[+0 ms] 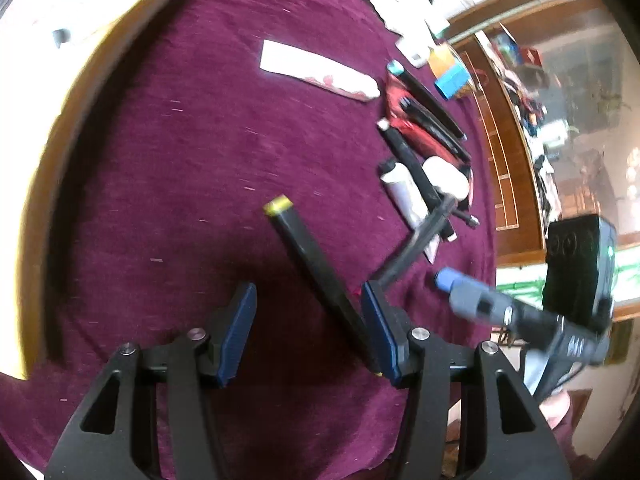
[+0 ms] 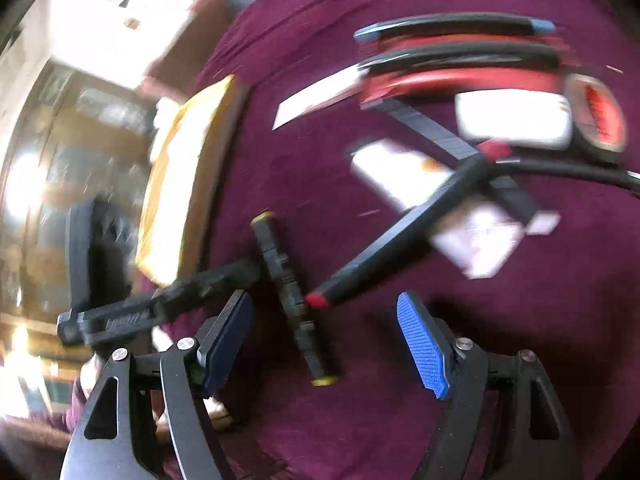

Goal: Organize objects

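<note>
Maroon cloth (image 1: 180,160) covers the whole table, with a wooden edge (image 1: 52,132) curving round the far side. Left gripper (image 1: 308,332) is spread wide over the cloth, nothing clamped between its blue pads (image 1: 240,320); a black pen with yellow ends (image 1: 308,264) lies slanted between the fingers, leaning close against the right-hand pad. From the left camera we get the right gripper (image 1: 444,278) reaching in low from the side. Only this view gives a sharp look at the red pouch (image 1: 404,108), which lies open with black pens (image 1: 432,100) and a white case (image 1: 444,176) in it, a white tube (image 1: 404,196) just beside it. A flat white packet (image 1: 316,70) sits apart on the cloth. Over on the right camera, heavily blurred, the right gripper (image 2: 324,332) is released too, fingers wide, the yellow-ended pen (image 2: 292,292) lying across its gap and a black pen with a red tip (image 2: 384,252) just beyond.
</note>
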The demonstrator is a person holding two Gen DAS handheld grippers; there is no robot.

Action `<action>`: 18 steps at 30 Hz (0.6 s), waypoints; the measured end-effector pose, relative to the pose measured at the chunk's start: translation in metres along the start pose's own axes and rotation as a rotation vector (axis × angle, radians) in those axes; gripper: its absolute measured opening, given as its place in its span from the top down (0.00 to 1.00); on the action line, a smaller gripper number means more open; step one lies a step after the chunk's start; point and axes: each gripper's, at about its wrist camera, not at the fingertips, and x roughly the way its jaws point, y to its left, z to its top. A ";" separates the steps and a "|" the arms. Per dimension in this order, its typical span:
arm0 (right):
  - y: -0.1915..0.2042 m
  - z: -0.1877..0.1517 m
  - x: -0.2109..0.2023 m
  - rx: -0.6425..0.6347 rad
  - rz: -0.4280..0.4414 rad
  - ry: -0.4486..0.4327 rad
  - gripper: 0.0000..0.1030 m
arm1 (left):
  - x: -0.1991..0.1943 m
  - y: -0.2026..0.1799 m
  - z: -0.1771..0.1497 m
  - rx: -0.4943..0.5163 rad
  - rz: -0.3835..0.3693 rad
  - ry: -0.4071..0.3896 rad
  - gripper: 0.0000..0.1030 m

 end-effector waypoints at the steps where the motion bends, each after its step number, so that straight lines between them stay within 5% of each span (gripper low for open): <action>1: -0.010 0.002 -0.008 0.032 -0.008 -0.021 0.31 | 0.004 -0.007 0.000 0.021 0.013 -0.003 0.49; 7: -0.030 -0.006 -0.034 0.105 -0.011 -0.086 0.31 | 0.032 -0.061 0.009 0.248 0.168 -0.071 0.51; 8: -0.028 -0.005 -0.031 0.110 -0.013 -0.088 0.31 | 0.035 -0.067 0.007 0.300 0.205 -0.082 0.58; 9: -0.029 -0.007 -0.033 0.116 -0.015 -0.092 0.31 | 0.036 -0.070 0.005 0.338 0.228 -0.081 0.84; 18: -0.025 -0.011 -0.032 0.099 -0.051 -0.106 0.31 | 0.013 -0.030 0.000 0.307 0.250 -0.074 0.86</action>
